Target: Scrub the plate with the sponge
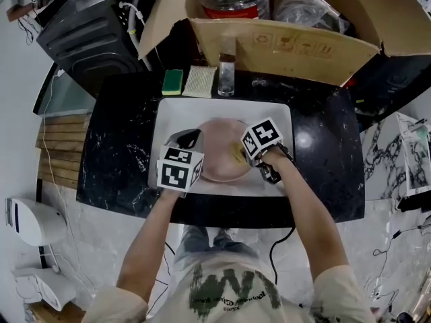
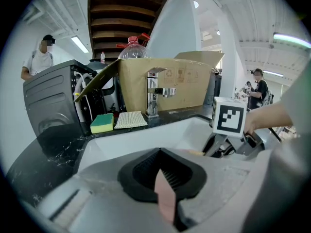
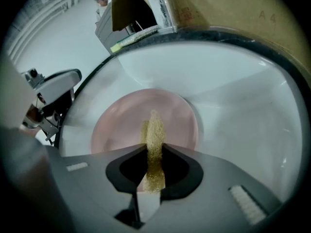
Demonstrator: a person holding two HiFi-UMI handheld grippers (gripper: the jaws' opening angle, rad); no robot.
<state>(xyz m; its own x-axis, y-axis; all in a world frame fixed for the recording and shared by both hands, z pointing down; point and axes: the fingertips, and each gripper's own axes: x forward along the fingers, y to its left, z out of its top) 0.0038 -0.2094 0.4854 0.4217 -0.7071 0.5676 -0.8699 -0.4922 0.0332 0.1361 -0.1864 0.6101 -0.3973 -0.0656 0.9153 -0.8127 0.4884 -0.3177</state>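
Right gripper view, tongs (image 3: 154, 152) pinching sponge (image 3: 154, 125)

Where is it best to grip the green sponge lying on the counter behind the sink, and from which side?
Probably from above, jaws on its near and far edges: the green sponge lies flat, and the woven pad sits close beside it.

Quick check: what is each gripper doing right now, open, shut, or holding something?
Left gripper: shut on the pink plate, gripping its rim.
Right gripper: shut on the sponge, over the plate.
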